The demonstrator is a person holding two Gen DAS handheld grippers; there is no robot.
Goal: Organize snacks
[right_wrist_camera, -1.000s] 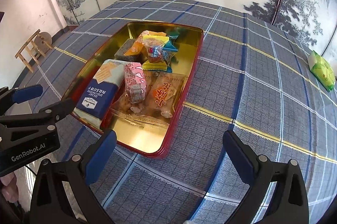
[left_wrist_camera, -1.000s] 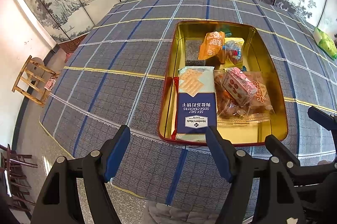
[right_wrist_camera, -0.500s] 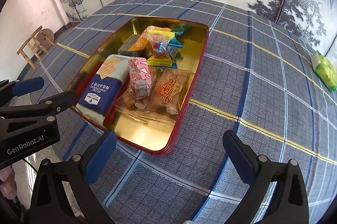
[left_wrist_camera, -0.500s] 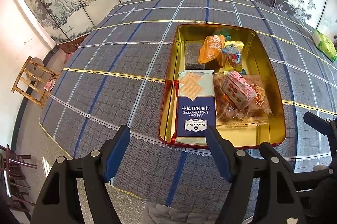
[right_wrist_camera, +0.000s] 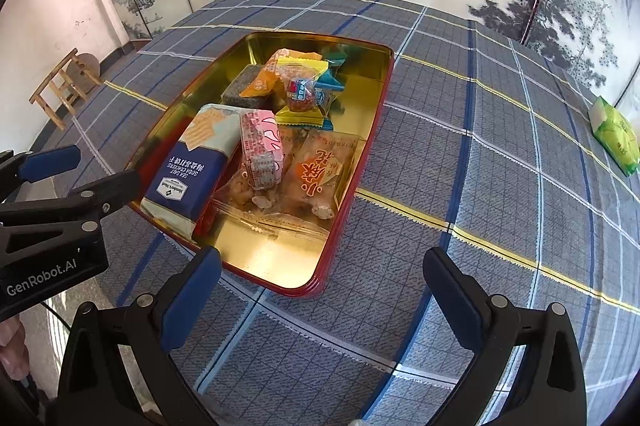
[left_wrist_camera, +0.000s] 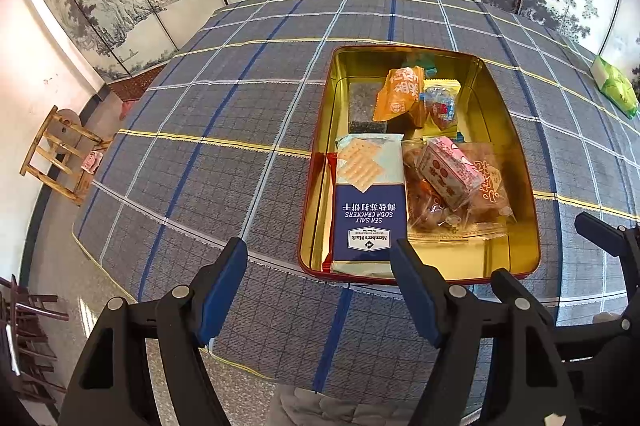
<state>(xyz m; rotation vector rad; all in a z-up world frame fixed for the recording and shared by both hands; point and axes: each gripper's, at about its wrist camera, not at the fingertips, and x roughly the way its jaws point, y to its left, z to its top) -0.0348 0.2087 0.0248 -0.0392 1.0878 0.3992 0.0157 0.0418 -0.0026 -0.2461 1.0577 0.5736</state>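
A red tin tray with a gold inside (left_wrist_camera: 516, 130) (right_wrist_camera: 362, 162) lies on the plaid tablecloth and holds several snacks. Among them are a blue and white soda cracker pack (left_wrist_camera: 368, 210) (right_wrist_camera: 192, 170), a pink pack (left_wrist_camera: 448, 170) (right_wrist_camera: 260, 150), an orange pack (left_wrist_camera: 400, 94) and a clear bag with orange print (right_wrist_camera: 320, 170). My left gripper (left_wrist_camera: 318, 282) hangs open over the cloth just before the tray's near left corner, nothing between its fingers. My right gripper (right_wrist_camera: 322, 286) is open too, above the tray's near right corner and holding nothing.
A green packet (left_wrist_camera: 616, 90) (right_wrist_camera: 616, 134) lies alone on the cloth at the far right. The table's near edge runs right under both grippers. A wooden stool (left_wrist_camera: 60, 150) stands on the floor to the left, and painted screens close off the back.
Both views have drifted only a little. The grippers stay open and the snacks lie as before.
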